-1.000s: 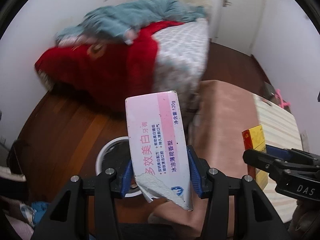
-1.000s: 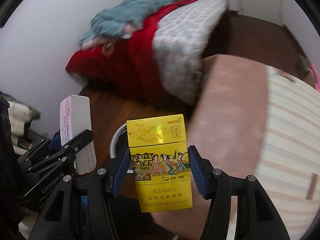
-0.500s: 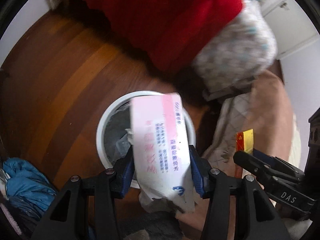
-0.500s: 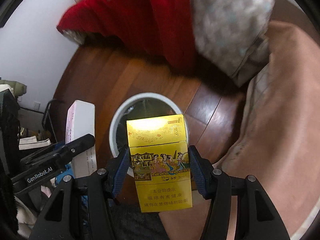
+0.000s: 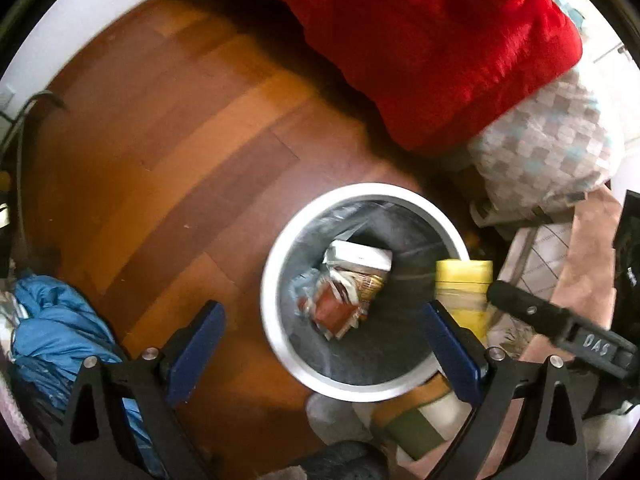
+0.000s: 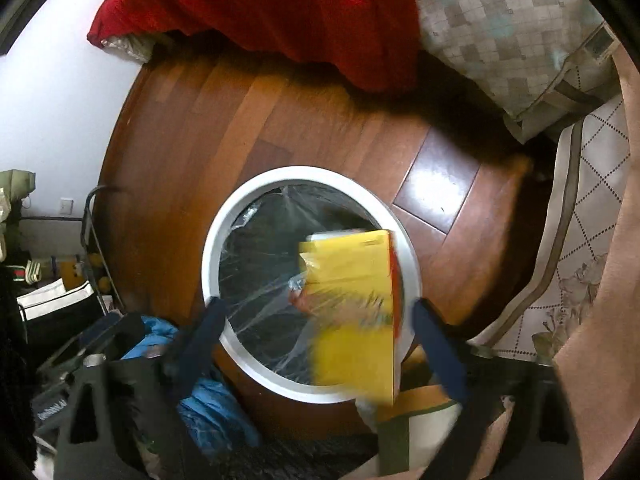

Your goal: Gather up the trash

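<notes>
A white-rimmed round bin [image 5: 269, 280] with a clear liner stands on the wooden floor, right under both grippers. My left gripper [image 5: 324, 344] hangs over it, its jaws opening wide with nothing between them. A white box [image 5: 360, 257] and crumpled wrappers [image 5: 340, 304] lie inside the bin. My right gripper [image 6: 320, 340] is over the bin [image 6: 212, 248] too, its jaws opening. The yellow cigarette pack [image 6: 352, 312] is blurred and loose between them, with neither pad touching it. From the left wrist view the pack [image 5: 464, 284] shows at the bin's right rim.
A red blanket [image 5: 420, 40] and a checked quilt bag [image 5: 552, 152] lie beyond the bin. Blue cloth [image 5: 52, 332] is heaped at the lower left. Pale patterned bedding [image 6: 592, 240] borders the right. A wire rack [image 6: 96, 240] stands by the white wall.
Both grippers came down over the bin and opened wide. The pink-and-white box has left the left jaws. The yellow pack has slipped free of the right pads.
</notes>
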Demonstrator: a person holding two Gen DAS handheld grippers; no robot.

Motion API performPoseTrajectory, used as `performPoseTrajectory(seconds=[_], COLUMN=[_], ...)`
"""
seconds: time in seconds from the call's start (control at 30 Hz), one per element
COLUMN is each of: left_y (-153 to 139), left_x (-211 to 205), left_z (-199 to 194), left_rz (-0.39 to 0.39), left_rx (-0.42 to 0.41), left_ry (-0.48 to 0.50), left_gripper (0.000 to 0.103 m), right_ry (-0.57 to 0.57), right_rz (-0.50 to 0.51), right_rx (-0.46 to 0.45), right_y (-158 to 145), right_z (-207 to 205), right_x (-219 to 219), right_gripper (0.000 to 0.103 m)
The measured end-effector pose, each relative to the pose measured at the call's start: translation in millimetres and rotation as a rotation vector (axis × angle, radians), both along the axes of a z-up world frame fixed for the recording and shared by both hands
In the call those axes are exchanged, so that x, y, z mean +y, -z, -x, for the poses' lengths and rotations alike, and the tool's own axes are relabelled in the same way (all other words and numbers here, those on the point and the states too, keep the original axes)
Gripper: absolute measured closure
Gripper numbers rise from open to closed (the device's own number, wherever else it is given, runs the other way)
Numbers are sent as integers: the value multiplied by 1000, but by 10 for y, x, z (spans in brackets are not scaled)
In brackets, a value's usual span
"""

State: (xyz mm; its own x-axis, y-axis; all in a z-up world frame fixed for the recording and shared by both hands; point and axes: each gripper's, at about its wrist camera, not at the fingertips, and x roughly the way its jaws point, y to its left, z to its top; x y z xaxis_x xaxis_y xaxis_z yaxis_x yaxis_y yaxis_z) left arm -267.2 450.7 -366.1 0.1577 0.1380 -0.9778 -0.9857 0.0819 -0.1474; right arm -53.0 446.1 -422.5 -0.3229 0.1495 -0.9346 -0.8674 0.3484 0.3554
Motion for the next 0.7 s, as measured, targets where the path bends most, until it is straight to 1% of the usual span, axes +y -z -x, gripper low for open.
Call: performPoseTrajectory(seconds=[0.13,0.2,0.33,0.43,0.6,0.7], left_y=[-87,-152,-339,-473,-736,-935], left_x=[-163,-257,-465,-591,-799,-922], left_z=[59,54,44,9,-38,-47], left_rz=[-39,-57,-91,-111,-139,-161], left_rx=[57,71,88,97,90,74], left_ry=[0,5,28,47,78,89], left_gripper=[3,3,3,3,3,3], right_ry=[-14,-22,-52,-74,-81,-78], right_rz=[-19,-22,-34,-47,-77,-108], right_rx=[-25,-43,-120,-161,-154,-143], right_y=[-165,-273,-525,-694,-953,-1180], right_z=[44,77,150,194,224,223], right_x=[-137,-237,-531,-733,-987,-1113], right_gripper=[0,0,0,0,0,0])
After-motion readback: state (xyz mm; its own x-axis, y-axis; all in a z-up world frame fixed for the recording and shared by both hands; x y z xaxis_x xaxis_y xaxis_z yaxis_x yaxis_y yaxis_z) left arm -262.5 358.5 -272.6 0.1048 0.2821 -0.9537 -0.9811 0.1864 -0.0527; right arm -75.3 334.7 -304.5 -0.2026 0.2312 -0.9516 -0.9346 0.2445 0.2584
